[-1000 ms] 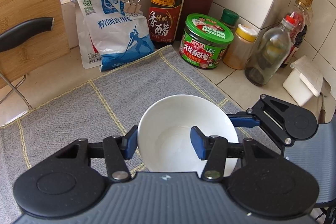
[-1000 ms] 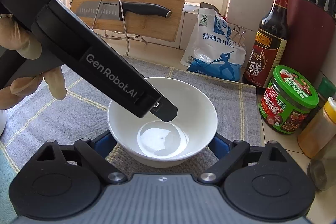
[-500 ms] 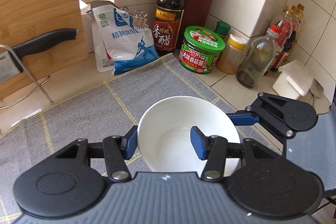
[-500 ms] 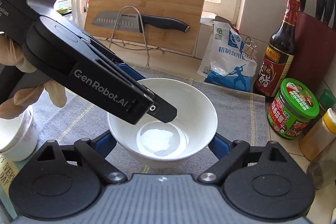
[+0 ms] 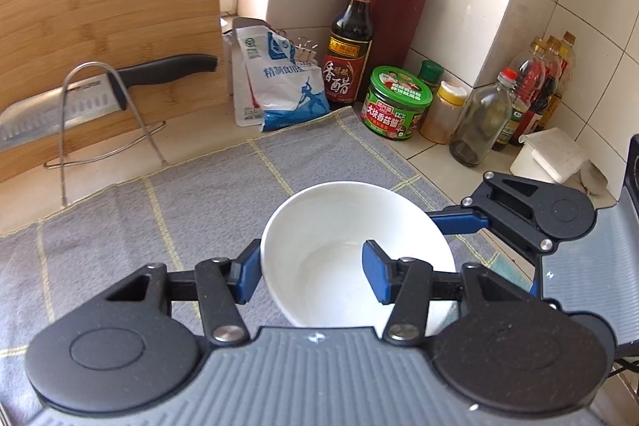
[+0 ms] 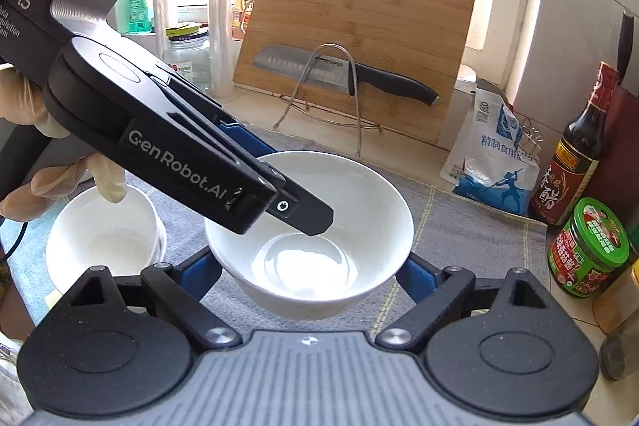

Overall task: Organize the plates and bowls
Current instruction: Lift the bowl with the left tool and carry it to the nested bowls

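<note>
White bowl: rim wall pinched by left tool, one pad inside, one outside; outer sides clasped between spread pads of right tool; second bowl left of it

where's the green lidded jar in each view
Left wrist: green-lidded jar sits right of centre, upper half, beside the dark vinegar bottle.
Right wrist: jar at the far right edge, mid-height.
Shared landmark: the vinegar bottle, just left of the jar in both.
</note>
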Motion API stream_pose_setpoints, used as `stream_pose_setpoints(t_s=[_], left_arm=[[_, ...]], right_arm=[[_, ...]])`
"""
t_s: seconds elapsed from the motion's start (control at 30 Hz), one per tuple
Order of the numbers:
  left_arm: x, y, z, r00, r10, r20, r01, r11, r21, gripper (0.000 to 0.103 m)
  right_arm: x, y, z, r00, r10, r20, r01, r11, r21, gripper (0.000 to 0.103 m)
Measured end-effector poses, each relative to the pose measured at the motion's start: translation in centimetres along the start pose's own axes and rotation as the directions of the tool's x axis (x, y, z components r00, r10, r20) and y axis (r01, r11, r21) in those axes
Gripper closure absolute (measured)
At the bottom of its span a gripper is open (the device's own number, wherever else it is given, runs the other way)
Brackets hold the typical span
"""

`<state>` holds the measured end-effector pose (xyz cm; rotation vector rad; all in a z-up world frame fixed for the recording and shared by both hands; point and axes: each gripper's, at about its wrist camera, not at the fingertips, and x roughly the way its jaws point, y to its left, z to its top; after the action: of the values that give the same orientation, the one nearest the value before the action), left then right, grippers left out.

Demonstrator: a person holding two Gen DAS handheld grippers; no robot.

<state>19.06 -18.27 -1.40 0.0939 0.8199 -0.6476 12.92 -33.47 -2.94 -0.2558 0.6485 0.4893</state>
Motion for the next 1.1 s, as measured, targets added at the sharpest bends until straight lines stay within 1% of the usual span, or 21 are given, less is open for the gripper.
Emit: stream_pose_setpoints(t_s=[0.23, 0.57, 0.8, 1.1], left_arm=[[-3.6, 1.1, -1.7, 0.999, 0.028, 0.028, -0.027, 0.999, -0.026, 0.051], [-7.4, 3.1, -4.4, 0.997, 0.069, 0.043, -0.066, 0.996, -0.063, 0.051], [-9.0, 4.2, -6.3, 0.995, 0.089, 0.044, -0.085, 0.992, -0.09, 0.051], [-9.7, 5.2, -8.3, 0.995, 0.097, 0.021, -0.095, 0.989, -0.111, 0.051]], right_arm=[[-0.5, 3.0, 1.0, 0.999, 0.039, 0.009, -0.039, 0.999, -0.029, 0.008], [-0.4, 6.8, 2.1, 0.994, 0.107, 0.0, -0.106, 0.992, -0.067, 0.008], [0.1, 9.1, 2.2, 0.989, 0.145, -0.008, -0.146, 0.986, -0.075, 0.008], [0.7, 11.1, 1.7, 0.984, 0.177, -0.038, -0.179, 0.981, -0.073, 0.008]])
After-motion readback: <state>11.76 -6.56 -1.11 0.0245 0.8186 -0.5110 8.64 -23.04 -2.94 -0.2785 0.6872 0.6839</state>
